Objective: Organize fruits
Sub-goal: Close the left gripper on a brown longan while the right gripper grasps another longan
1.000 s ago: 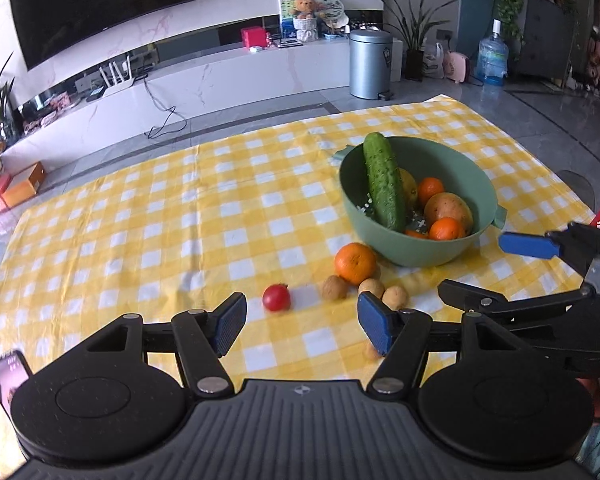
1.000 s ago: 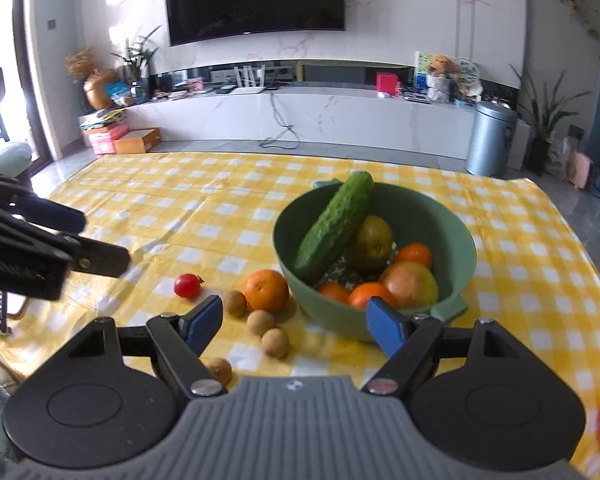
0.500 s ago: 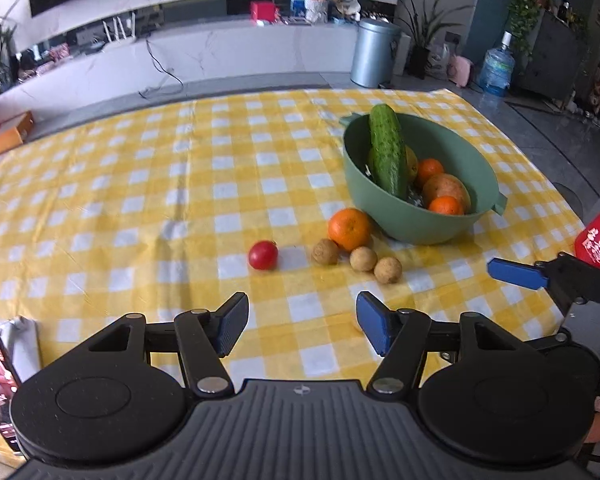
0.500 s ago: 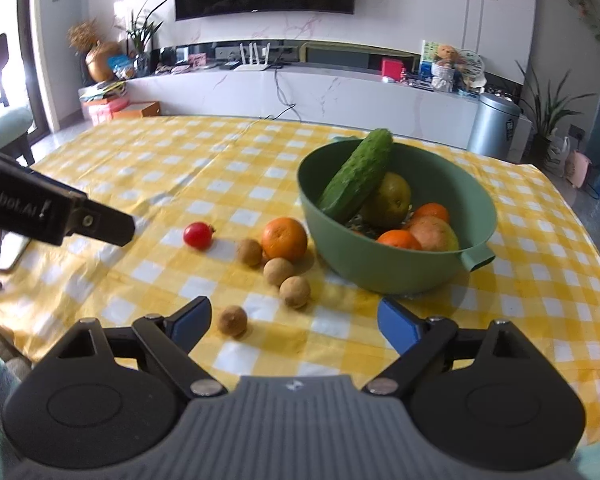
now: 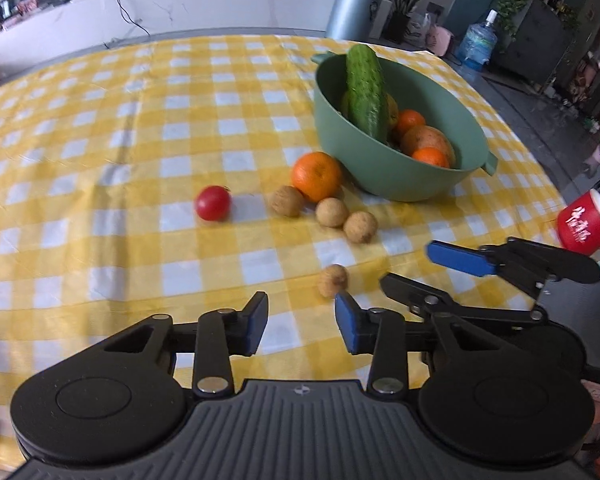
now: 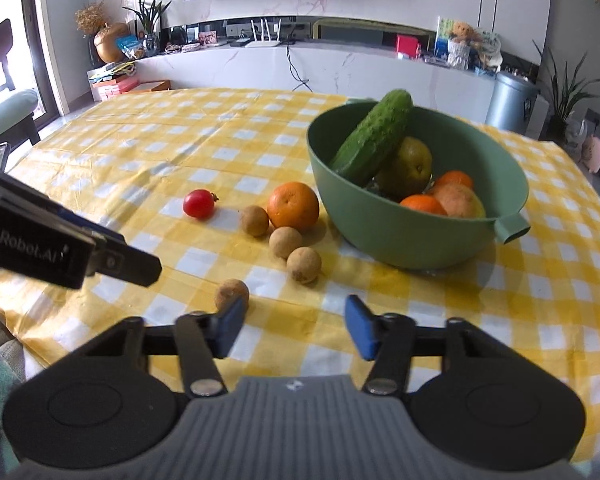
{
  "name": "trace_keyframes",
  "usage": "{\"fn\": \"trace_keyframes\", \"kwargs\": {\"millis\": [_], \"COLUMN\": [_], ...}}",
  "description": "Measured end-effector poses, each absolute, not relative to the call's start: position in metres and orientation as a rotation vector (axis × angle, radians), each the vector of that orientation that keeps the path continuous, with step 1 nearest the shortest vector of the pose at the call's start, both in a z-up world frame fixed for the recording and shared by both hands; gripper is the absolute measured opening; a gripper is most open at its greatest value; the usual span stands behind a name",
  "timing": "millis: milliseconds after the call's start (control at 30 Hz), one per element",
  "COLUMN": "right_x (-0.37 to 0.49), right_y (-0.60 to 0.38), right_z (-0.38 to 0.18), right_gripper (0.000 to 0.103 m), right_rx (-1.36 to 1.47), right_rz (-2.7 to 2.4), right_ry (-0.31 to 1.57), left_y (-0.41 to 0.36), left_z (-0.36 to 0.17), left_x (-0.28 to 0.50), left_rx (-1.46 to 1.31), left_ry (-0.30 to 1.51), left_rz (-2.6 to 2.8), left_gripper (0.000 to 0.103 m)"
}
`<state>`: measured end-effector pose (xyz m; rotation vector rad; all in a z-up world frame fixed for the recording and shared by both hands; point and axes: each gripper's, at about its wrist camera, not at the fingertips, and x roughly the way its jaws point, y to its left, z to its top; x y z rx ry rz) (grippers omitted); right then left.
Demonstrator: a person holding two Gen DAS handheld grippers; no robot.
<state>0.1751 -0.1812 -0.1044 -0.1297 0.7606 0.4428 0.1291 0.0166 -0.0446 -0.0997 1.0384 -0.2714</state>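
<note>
Two grippers, left [image 5: 301, 328] and right [image 6: 294, 330], hang over the cloth [image 5: 100, 128], jaws closing on nothing. Loose orange [image 6: 293, 206], tomato [image 6: 198, 203] and longans [image 6: 303, 265] lie beside the bowl [image 6: 384, 236].

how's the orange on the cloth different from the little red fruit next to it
The orange is orange and clearly bigger; the red fruit is red and much smaller. The orange sits close beside the green bowl with brown fruits against it; the red fruit lies alone, farther from the bowl. Both are round and rest on the checked cloth, outside the bowl.
</note>
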Motion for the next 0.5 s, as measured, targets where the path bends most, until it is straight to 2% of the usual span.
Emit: {"fn": "trace_keyframes", "kwargs": {"millis": [33, 100, 233, 500], "right_x": [0.176, 0.178, 0.187, 0.197], "right_y": [-0.181, -0.182, -0.188, -0.201], "right_z": [-0.105, -0.106, -0.108, -0.110], "right_gripper": [0.044, 0.033, 0.019, 0.019], "right_rx": [-0.126, -0.120, -0.102, -0.006], "right_rz": [0.441, 0.423, 0.365, 0.378], "right_ry": [0.757, 0.747, 0.766, 0.758], "left_y": [0.015, 0.010, -0.002, -0.019], "left_z": [-0.047, -0.050, -0.060, -0.074], "left_x": [0.130, 0.132, 0.137, 0.147], "left_rx": [-0.114, -0.125, -0.096, -0.034], "left_ry": [1.040, 1.040, 1.053, 1.038], "left_rz": [-0.285, -0.293, -0.298, -0.274], "left_gripper": [0.042, 0.041, 0.033, 0.030]}}
